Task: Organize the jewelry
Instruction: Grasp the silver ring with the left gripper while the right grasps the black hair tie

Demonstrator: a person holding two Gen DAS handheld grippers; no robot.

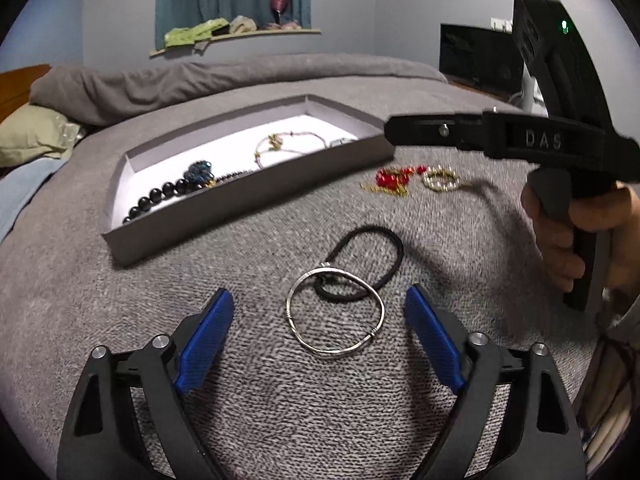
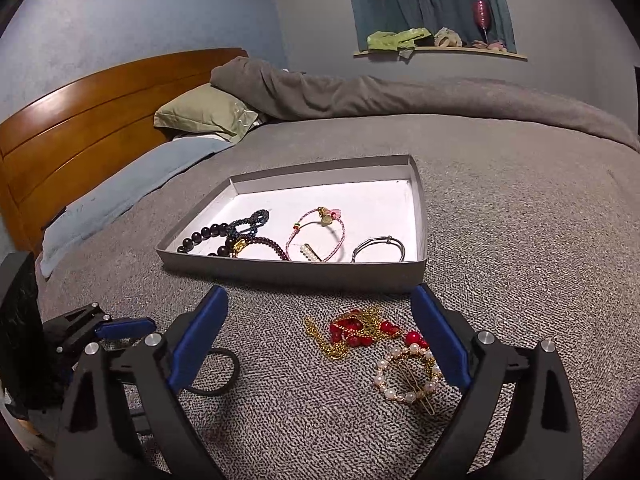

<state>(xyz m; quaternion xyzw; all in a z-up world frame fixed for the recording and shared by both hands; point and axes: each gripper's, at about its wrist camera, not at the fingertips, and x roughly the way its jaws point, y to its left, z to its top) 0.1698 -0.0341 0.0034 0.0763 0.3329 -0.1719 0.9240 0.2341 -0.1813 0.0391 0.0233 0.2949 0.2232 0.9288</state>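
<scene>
Jewelry tray [image 2: 418, 216] holds bead strands [image 2: 208, 236], pink bracelet [image 2: 316, 234], silver bangle [image 2: 378, 249].

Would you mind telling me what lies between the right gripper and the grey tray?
In the right wrist view, the red-and-gold necklace lies on the blanket between the open right gripper and the tray.

Grey-blanketed bed [image 2: 520, 240], shallow grey tray [image 2: 296, 272], silver bangle [image 1: 335, 314], black hair tie [image 1: 368, 256], red-and-gold chain [image 2: 356, 330], pearl clip [image 2: 408, 378]
</scene>
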